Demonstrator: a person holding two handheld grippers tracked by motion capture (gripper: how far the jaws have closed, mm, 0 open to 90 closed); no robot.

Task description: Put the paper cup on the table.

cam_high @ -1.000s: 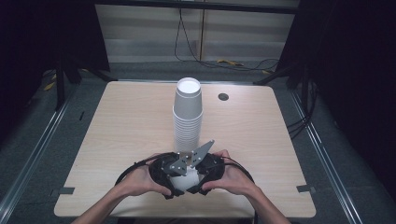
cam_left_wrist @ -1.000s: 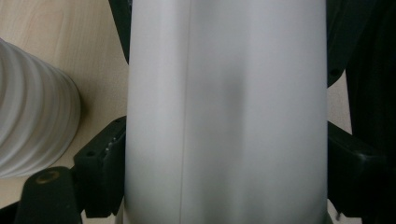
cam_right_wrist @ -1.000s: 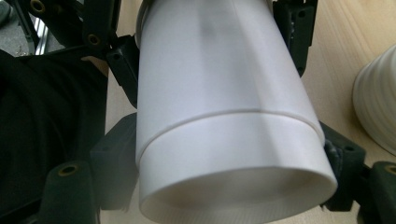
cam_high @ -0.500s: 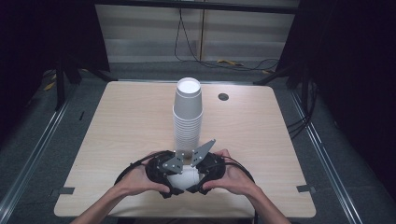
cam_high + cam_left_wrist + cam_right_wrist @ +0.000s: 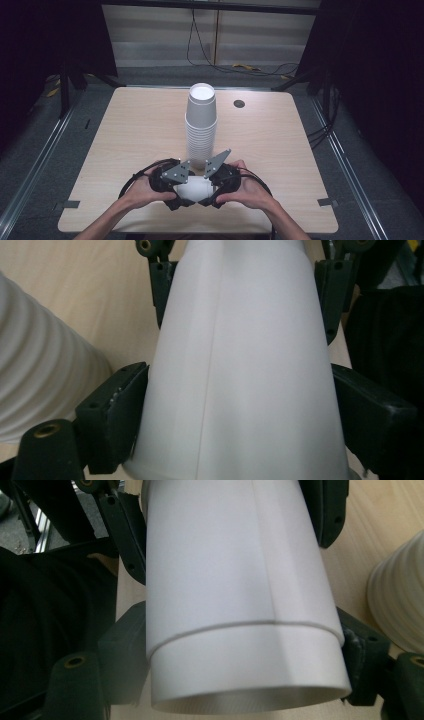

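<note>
- The left gripper (image 5: 176, 187) sits near the table's near edge, its jaws closed on the narrow end of a white paper cup (image 5: 194, 189) — in the left gripper view the black pads (image 5: 116, 415) press both flanks of the cup's wall (image 5: 245, 365).
- The cup lies on its side between the two tools, held just above or at the wooden table (image 5: 125, 130); I cannot tell whether it touches the top.
- It appears to be two nested cups: the right gripper view shows an outer rim line partway along the body.
- By my judgement it is very light, thin-walled and easily crushed — best held near the stiffer rim or base, with gentle squeeze; the smooth wall may slip.
- The right gripper (image 5: 216, 186) clamps the open, wide end (image 5: 250, 680).
- Just beyond stands a tall stack of cups (image 5: 201, 127), upside down.
</note>
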